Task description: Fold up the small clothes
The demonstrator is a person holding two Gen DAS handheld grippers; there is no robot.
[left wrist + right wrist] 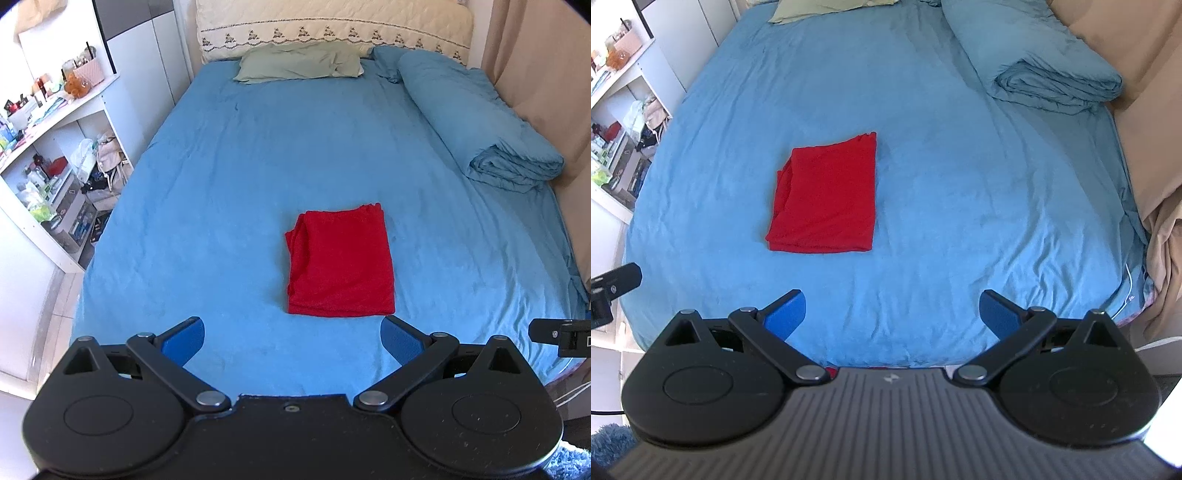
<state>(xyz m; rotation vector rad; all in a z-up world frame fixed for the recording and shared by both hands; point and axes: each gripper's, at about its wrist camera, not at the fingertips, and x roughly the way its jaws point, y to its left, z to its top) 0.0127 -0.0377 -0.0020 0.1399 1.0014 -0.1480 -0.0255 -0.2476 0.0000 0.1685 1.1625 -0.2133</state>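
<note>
Red garment (340, 264), folded into a neat soft rectangle, layered edges at its 9 o'clock side, lying flat mid-bed on the blue sheet (221, 184). Nothing on it. Rolled blue duvet (480, 122) at 2 o'clock, green pillow (299, 64) at 12, cluttered white shelves (55, 166) at 9. Left gripper (291, 338) and right gripper (892, 314) both spread wide, empty, near the garment at 6 o'clock.

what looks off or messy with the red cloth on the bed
Little stands out. The folded red fabric garment lies flat on the blue bedsheet, but its left edge shows layers that fan out unevenly. Both the left gripper and right gripper are open, clear of it.
</note>
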